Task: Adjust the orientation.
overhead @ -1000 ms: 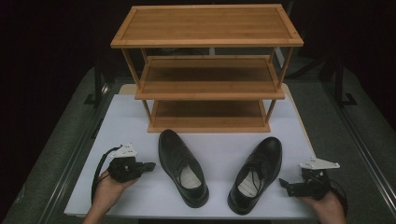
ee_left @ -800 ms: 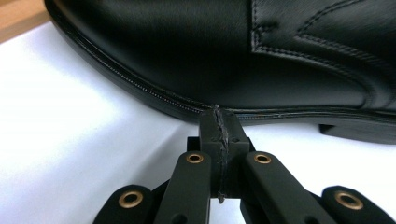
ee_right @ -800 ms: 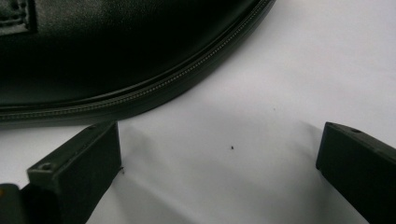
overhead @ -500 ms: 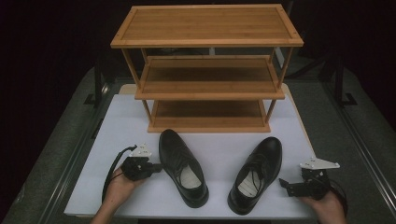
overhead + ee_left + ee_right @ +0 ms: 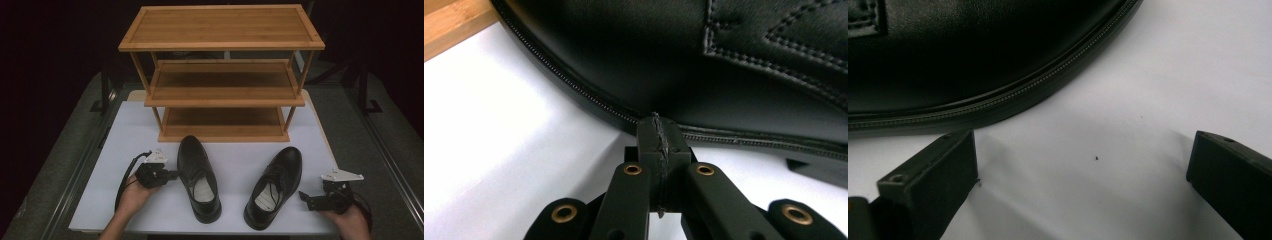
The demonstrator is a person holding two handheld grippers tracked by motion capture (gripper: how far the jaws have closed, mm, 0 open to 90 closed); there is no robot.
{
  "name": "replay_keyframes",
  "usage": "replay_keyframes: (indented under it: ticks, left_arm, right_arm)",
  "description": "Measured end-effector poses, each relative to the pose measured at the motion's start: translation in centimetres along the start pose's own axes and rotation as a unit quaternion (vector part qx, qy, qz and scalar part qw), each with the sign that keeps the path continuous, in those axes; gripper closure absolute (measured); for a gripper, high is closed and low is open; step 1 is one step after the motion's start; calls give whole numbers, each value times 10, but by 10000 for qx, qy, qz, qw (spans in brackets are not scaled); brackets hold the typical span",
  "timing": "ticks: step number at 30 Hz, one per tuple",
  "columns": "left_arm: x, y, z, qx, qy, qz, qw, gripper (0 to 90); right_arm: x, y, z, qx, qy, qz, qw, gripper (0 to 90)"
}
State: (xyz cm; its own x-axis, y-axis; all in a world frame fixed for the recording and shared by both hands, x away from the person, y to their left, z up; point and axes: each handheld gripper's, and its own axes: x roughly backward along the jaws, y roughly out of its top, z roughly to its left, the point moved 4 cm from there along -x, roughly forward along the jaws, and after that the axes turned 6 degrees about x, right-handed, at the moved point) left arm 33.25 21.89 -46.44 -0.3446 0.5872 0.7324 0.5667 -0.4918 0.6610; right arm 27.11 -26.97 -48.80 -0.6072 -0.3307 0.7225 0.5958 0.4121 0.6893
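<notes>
A: While the high view lays out the whole table (image 5: 125, 130), what do the gripper views add?

B: Closeness. From above, the left gripper (image 5: 172, 175) sits at the near left with its tips right at the outer side of the left shoe (image 5: 199, 182). In the left gripper view its jaws are pressed flat together with nothing between them, and the clenched tip (image 5: 658, 131) meets the shoe's welt (image 5: 589, 97), touching or all but touching.

A: And the right one?

B: From above, the right gripper (image 5: 306, 198) rests at the near right corner, just beside the right shoe (image 5: 275, 185). In the right gripper view its jaws stand wide apart, released, with bare white tabletop (image 5: 1128, 100) between them and the shoe's sole edge (image 5: 998, 100) just past one fingertip (image 5: 935, 172). I cannot tell whether that tip touches it.

A: How do the shoes look?

B: Black leather lace-ups with pale insoles, toes pointing to the far side. They stand side by side but apart on the near half of the table, heels angled slightly inward. Close up, you see stitched seams (image 5: 774, 47) and a fine ribbed welt, details lost from above.

A: Behind them?

B: A three-tier wooden rack (image 5: 222, 30) stands at the far side, its lowest shelf just beyond the toes.
</notes>
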Motion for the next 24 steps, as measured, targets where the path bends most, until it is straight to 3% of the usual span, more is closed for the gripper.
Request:
replay_keyframes:
  ticks: [14, 22, 24]
  left_arm:
    - [-16, 16, -2, -79, -21, -62, 9999, 900]
    - [-16, 16, -2, -63, -63, -90, 9999, 900]
    - [-13, 15, -1, -91, 16, -93, 9999, 899]
  right_arm:
    - [0, 0, 0, 6, -2, -1, 10000, 0]
    - [0, 0, 0, 11, -1, -5, 10000, 0]
    - [0, 0, 0, 3, -1, 0, 10000, 0]
